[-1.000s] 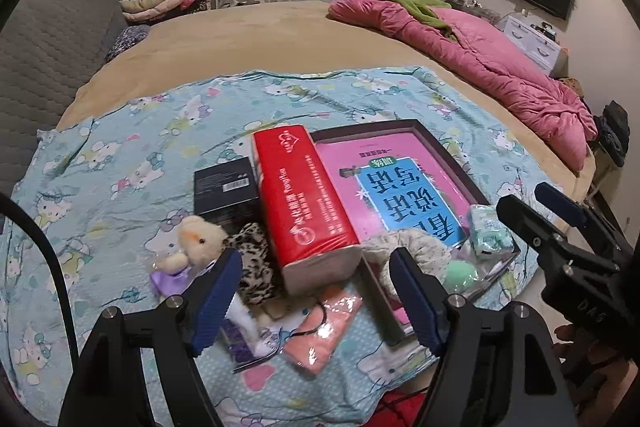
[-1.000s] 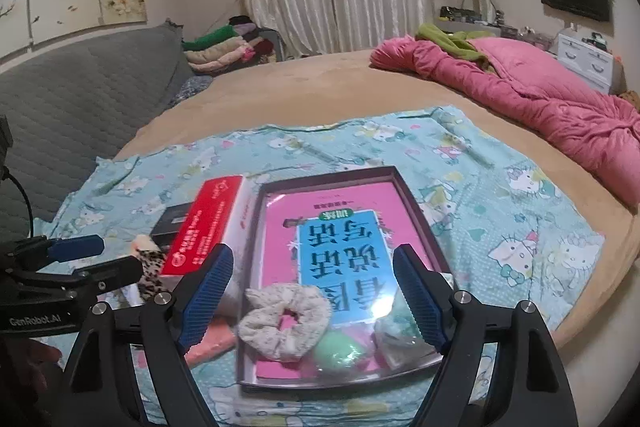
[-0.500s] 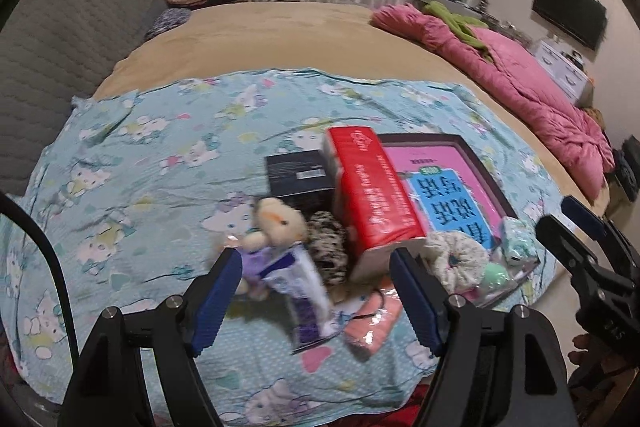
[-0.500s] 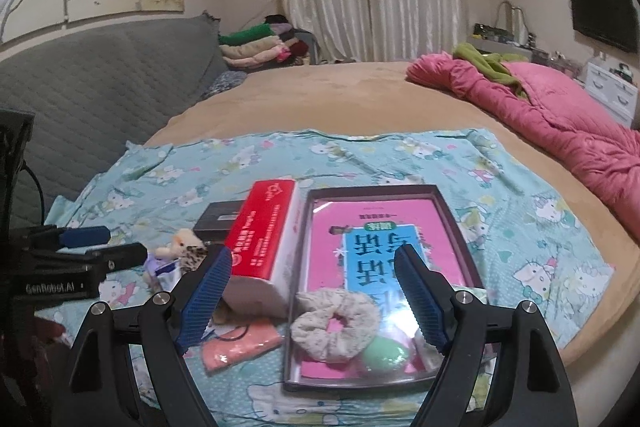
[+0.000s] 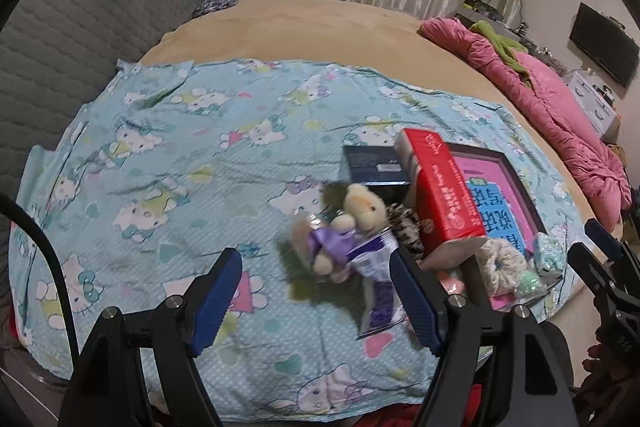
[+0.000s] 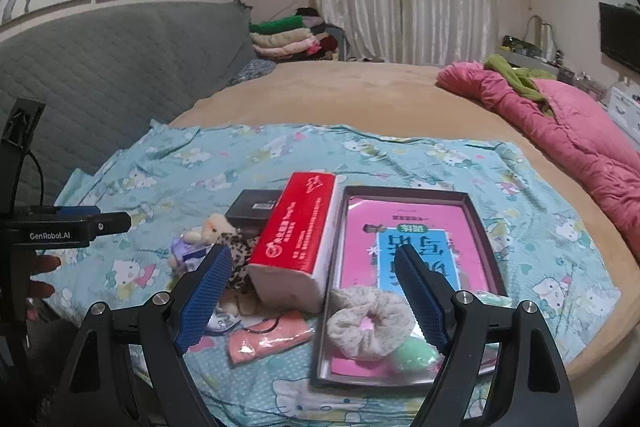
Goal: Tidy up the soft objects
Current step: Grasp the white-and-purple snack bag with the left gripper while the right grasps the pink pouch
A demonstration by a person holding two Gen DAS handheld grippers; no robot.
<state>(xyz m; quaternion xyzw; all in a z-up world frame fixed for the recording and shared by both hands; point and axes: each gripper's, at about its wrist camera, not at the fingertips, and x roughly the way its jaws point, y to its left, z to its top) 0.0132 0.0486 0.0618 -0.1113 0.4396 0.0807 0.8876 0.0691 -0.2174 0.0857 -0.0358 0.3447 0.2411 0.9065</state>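
Where fingers spread, plush bear [image 5: 362,207] just beyond left claw [image 5: 316,291].

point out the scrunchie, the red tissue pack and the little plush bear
scrunchie [image 6: 370,321], right wrist view, on its ruffled fabric ring
red tissue pack [image 6: 298,227], right wrist view, on its red top face
plush bear [image 5: 362,207], left wrist view, on its head

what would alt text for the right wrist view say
Open right gripper hangs over a dark tray holding a pink book, cream scrunchie and green sponge; a red tissue pack lies beside it.
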